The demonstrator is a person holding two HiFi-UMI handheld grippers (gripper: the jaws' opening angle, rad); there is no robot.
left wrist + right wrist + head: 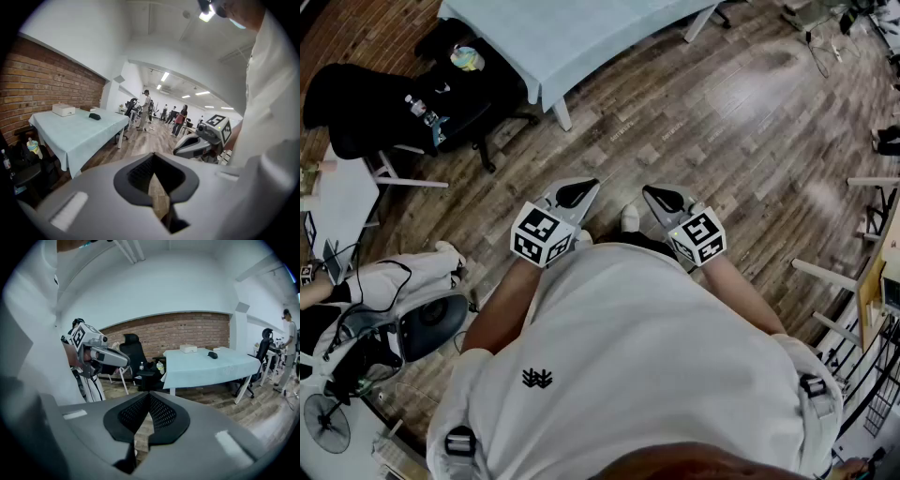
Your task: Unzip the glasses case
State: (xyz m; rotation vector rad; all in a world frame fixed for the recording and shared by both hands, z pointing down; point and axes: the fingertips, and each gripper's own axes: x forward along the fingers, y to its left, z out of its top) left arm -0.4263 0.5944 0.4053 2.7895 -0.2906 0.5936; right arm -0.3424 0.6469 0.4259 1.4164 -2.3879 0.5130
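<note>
Surface [581, 37]: placed ahead, across the floor [722, 122].
Chair [366, 103]: set left of the surface.
Box [63, 109]: laid on the surface, a possible case [95, 116] beside it.

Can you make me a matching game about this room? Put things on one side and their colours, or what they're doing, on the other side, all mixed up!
Things:
1. tablecloth
2. box on the table
3. office chair
4. left gripper

Colour or state:
A. white
B. black
C. light blue
D. jaws shut, holding nothing

Pairs: 1-C, 2-A, 3-B, 4-D
</note>
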